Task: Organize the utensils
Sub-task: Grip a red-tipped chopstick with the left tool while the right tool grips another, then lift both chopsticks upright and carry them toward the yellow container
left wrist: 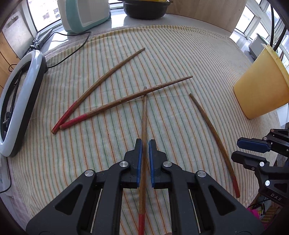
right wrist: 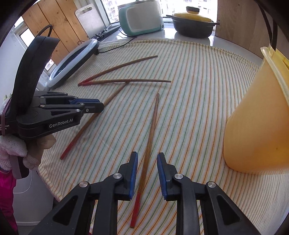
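Note:
Several brown chopsticks with red ends lie on a striped cloth (left wrist: 180, 54). My left gripper (left wrist: 145, 142) (right wrist: 101, 106) is shut on one chopstick (left wrist: 144, 117) (right wrist: 115, 96), whose far tip touches another chopstick (left wrist: 126, 101) (right wrist: 126, 80). A further chopstick (left wrist: 108, 74) (right wrist: 122, 66) lies beyond these. My right gripper (right wrist: 147, 156) (left wrist: 235, 150) stands open over a chopstick (right wrist: 153, 123) (left wrist: 214, 133) that lies on the cloth between its blue pads, untouched. A yellow plastic cup (left wrist: 261, 86) (right wrist: 256, 117) stands at the right.
A white ring light (left wrist: 23, 94) (right wrist: 75, 59) with a black cable lies on the cloth's left edge. A teal appliance (left wrist: 84, 14) (right wrist: 140, 18) and a dark pot (left wrist: 146, 10) (right wrist: 193, 27) stand at the back. The cloth's near edge drops off the table.

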Motion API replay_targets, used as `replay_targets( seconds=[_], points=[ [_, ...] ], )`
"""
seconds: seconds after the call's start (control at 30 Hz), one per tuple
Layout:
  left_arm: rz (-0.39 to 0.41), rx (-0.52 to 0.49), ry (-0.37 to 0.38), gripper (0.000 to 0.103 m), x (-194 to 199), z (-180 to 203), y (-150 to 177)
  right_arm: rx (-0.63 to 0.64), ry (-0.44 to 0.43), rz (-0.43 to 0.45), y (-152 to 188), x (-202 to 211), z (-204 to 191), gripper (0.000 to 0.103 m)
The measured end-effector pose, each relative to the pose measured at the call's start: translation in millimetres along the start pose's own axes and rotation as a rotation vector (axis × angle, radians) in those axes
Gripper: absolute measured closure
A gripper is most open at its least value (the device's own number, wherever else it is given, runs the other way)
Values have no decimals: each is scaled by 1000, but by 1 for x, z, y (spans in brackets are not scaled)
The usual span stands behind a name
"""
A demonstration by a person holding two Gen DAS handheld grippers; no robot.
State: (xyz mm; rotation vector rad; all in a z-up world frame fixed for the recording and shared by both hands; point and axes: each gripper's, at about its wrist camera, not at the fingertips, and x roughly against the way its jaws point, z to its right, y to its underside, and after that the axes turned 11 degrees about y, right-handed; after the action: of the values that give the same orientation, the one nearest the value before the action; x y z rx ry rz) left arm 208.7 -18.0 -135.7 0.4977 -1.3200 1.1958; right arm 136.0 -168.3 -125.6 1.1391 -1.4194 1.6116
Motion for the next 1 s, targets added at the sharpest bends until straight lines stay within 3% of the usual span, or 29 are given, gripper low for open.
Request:
replay_targets(
  seconds=[0.07, 0.27, 0.43, 0.6, 0.77, 1.0],
  points=[
    [-17, -21, -37, 98, -9, 3, -5, -7, -1, -11, -5, -5, 2, 81],
    [15, -32, -40, 98, -10, 2, -8, -7, 29, -36, -11, -21, -3, 81],
    [37, 31, 26, 99, -5, -10, -5, 1, 56, -44, -20, -33, -5, 83],
    [76, 59, 79, 99, 8, -13, -3, 9, 71, -49, -29, -37, -8, 98],
    [121, 72, 118, 99, 25, -13, -5, -21, 33, -50, -29, -34, -4, 99],
    [165, 63, 163, 99, 42, -5, -12, -31, 6, 15, -18, -9, -3, 99]
  ],
)
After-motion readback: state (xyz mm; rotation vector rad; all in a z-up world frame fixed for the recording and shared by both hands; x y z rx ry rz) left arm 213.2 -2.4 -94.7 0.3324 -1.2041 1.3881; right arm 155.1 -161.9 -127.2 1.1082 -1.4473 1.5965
